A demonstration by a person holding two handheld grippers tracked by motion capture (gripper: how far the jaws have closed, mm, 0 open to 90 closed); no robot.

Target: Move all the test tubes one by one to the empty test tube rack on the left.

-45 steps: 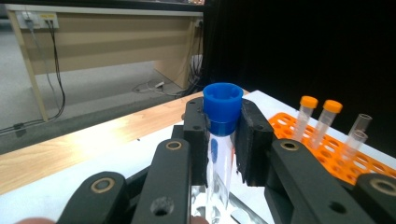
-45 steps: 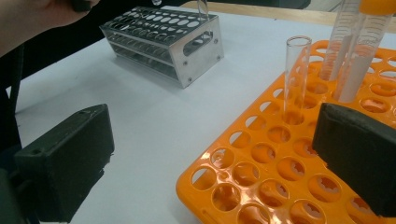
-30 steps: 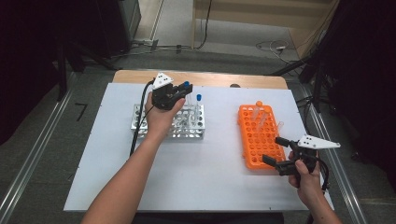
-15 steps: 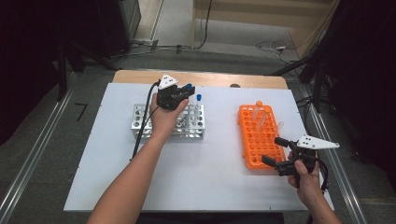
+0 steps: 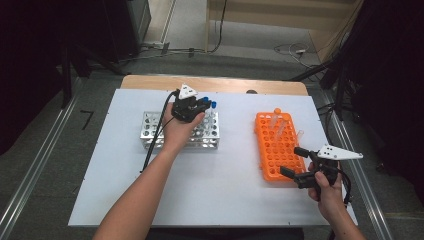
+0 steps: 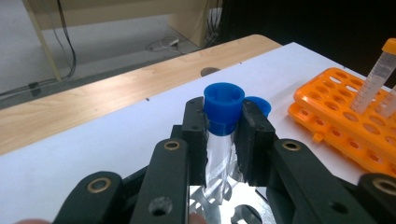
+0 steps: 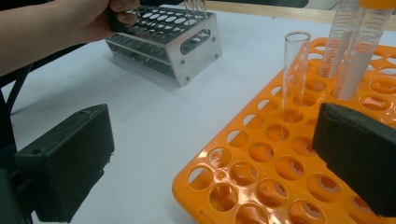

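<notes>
Left hand-held gripper (image 6: 223, 135) is clamped on a clear plastic tube with a blue screw cap (image 6: 223, 122), over the perforated steel rack (image 5: 152, 131). Risk: tube slips or snags a hole edge if tilted. Right hand-held gripper (image 7: 212, 163) is wide open and empty beside the orange plastic rack (image 7: 261, 177) on the white worktop (image 5: 225, 185).

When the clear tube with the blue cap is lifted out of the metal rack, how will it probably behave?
The clear blue-capped tube looks stiff and probably light, since it seems empty. Its smooth wall may slip, though the left gripper is shut on it just under the wider cap, which should catch. Laid on the white table, the round tube would likely roll.
</notes>
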